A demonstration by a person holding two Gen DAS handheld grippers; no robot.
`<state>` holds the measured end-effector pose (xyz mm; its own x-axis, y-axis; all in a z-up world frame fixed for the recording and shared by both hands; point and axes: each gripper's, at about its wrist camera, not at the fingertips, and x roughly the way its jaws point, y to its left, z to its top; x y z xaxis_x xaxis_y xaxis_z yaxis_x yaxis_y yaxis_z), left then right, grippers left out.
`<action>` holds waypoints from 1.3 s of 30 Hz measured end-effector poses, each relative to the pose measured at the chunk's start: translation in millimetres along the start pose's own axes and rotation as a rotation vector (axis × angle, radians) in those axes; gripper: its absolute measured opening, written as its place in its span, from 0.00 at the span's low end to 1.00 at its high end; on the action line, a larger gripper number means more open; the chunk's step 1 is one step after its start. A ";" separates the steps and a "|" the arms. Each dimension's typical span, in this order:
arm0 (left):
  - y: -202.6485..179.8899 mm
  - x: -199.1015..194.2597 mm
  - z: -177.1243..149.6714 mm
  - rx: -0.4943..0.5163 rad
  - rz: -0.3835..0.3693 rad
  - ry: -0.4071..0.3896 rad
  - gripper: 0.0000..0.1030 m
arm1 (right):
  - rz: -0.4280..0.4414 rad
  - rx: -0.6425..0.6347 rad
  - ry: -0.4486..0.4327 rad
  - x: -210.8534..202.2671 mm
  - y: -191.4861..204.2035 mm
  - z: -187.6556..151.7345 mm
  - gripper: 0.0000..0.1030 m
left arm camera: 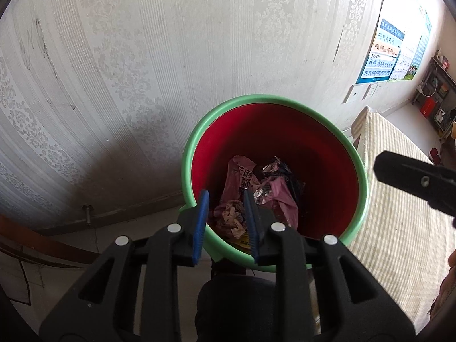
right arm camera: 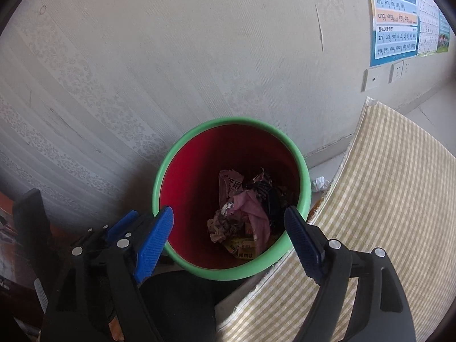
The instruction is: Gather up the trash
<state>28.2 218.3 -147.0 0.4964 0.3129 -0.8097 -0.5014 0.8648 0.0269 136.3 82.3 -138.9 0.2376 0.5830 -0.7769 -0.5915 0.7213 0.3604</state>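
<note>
Pale damask-patterned wallpaper [right arm camera: 171,71] backs a round plastic bin with a green rim and red inside [right arm camera: 302,168], which stands on the floor against that wall, with a beige checked fabric mat [right arm camera: 384,199] just to its right. Inside the bin lies a heap of crumpled trash: pink wrappers, foil scraps and a wadded brown paper ball [right arm camera: 222,226]. One crumpled white paper scrap [right arm camera: 319,183] lies outside, on the floor between the bin and the mat's edge. It looks light, soft and easily crushed, so a gentle pinch across its middle should lift it without slipping. The right gripper [right arm camera: 229,235] hangs over the bin's near rim with its blue pads spread wide and nothing between them; the heap sits below the gap, and the white scrap lies beyond the right-hand pad, well outside the jaws. The left gripper [left arm camera: 225,225] is at the near-left rim of the bin, its pads narrowly parted. The rim passes between them in the left wrist view, but whether they pinch it I cannot tell.
</note>
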 end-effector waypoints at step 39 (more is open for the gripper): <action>-104.8 -202.7 -22.2 0.036 -0.040 -0.554 0.95 | -0.330 -0.010 -0.737 -250.7 -30.2 -145.7 0.93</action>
<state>-35.6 55.4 1.3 0.8178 0.4306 -0.3818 -0.4546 0.8902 0.0302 -17.7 -140.2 -30.2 0.8461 0.4397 -0.3012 -0.4080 0.8980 0.1647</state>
